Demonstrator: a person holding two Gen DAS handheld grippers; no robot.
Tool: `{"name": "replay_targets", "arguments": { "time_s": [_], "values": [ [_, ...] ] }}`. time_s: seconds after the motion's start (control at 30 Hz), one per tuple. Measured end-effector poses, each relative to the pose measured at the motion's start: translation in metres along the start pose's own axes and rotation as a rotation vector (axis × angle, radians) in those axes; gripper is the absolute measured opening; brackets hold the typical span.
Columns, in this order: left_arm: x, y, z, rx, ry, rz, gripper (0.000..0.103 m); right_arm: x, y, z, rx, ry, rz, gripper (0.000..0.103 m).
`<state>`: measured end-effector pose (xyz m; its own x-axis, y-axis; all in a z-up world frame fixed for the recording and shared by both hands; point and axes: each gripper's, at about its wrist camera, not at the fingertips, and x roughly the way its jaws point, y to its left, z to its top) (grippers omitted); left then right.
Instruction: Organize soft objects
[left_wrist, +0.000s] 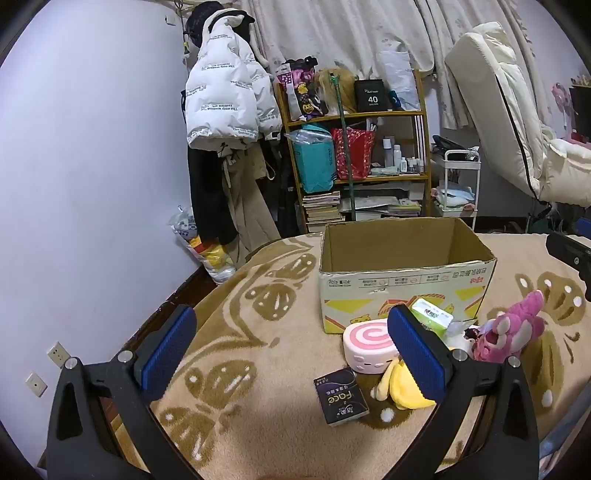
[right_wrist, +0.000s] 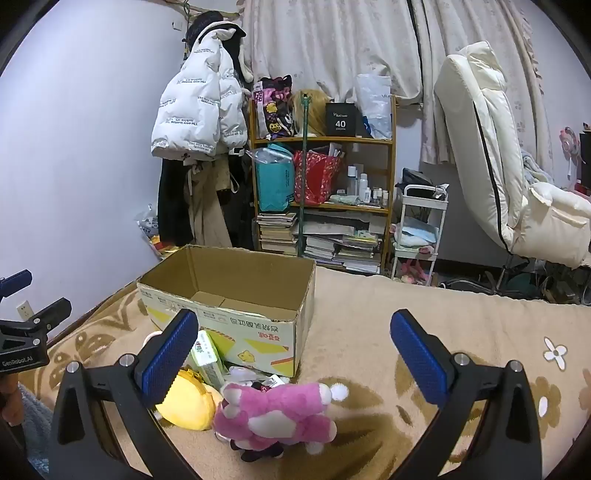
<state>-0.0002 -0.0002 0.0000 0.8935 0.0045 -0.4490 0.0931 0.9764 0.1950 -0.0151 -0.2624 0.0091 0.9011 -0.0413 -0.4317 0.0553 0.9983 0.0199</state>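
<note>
Both grippers empty, fingers spread wide. Right gripper (right_wrist: 293, 354) hovers over the blanket (right_wrist: 461, 325) with the pink plush toy (right_wrist: 275, 413) lying just below and between its fingers, slightly toward the left one. Left gripper (left_wrist: 291, 347) hangs above the blanket too, further from the pile; its right finger overlaps the pink swirl cushion (left_wrist: 369, 345) and the yellow plush (left_wrist: 402, 387) in view, contact not evident. Pile sits against the front wall of the open cardboard box (right_wrist: 229, 295), which looks empty inside as far as visible. Also in the pile: green tissue pack (left_wrist: 432, 315), something white and crinkly behind it that I can't identify, and a dark small box (left_wrist: 341, 397) lying flat, apart from the rest. Handling guess: pink plush is light, squashy, fuzzy, so it'll compress a lot before the pads bite; grab across the torso, not a limb or ear, or it will dangle and swing. Yellow plush same, take the thick middle. Swirl cushion looks like foam, wide; pinch across the flat faces. Tissue pack has a slick wrapper and crushes easily, so grip the short sides. Dark box is stiff, probably not a soft item. Likely first pick: pink plush with the right, drop into the box.
</note>
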Motion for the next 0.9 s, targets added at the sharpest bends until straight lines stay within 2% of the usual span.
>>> {"name": "replay_targets", "arguments": {
  "time_s": [0.37,0.9],
  "values": [
    [-0.003,-0.011,0.001,0.005,0.013,0.01,0.102,0.0,0.001,0.0,-0.006,0.0,-0.003,0.103],
    [0.004,-0.003,-0.003,-0.016,0.021,-0.013,0.102,0.0,0.001,0.0,-0.01,0.002,-0.005,0.103]
  ]
}}
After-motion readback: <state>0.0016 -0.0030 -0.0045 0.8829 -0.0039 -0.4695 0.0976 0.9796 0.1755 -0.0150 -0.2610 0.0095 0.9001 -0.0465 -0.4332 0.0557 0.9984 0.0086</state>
